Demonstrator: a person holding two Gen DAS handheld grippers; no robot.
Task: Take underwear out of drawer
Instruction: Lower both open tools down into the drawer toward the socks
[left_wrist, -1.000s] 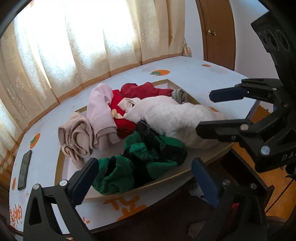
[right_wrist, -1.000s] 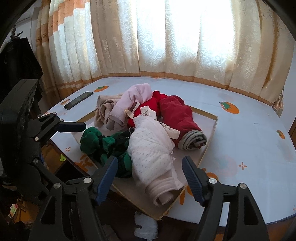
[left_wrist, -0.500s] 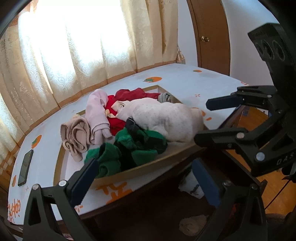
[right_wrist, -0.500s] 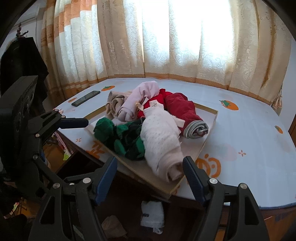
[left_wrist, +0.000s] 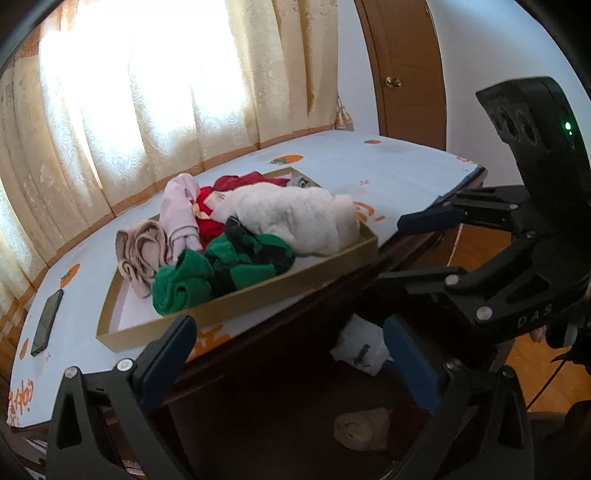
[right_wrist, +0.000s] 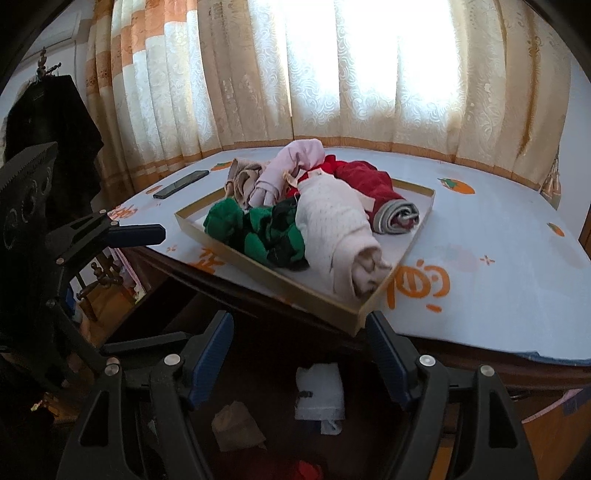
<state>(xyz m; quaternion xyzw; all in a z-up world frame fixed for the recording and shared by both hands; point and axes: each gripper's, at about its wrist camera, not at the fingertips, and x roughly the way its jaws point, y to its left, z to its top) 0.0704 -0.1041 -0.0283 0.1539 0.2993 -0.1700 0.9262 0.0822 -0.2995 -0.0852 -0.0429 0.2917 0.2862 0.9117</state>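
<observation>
A shallow cardboard tray (left_wrist: 236, 299) (right_wrist: 280, 280) on the table holds a pile of clothes: green-and-black (left_wrist: 221, 269) (right_wrist: 258, 232), cream dotted (left_wrist: 291, 218) (right_wrist: 332, 218), red (right_wrist: 365, 181), pink (left_wrist: 177, 210) and beige (left_wrist: 140, 251) pieces. Below the table edge a dark open space holds a white folded piece (left_wrist: 360, 350) (right_wrist: 319, 391) and a beige piece (left_wrist: 364, 428) (right_wrist: 236, 424). My left gripper (left_wrist: 291, 354) is open and empty, low in front of the table. My right gripper (right_wrist: 299, 350) is open and empty, also below the table edge.
A black phone (left_wrist: 46, 321) (right_wrist: 181, 184) lies on the white patterned tablecloth (right_wrist: 480, 236). Curtains hang behind the table. A wooden door (left_wrist: 402, 66) stands at the right. Dark clothing (right_wrist: 48, 118) hangs at the left.
Both grippers have dropped lower and pulled back from the table. The dark space under the table edge with the white and beige pieces now shows more. Both grippers stay open.
</observation>
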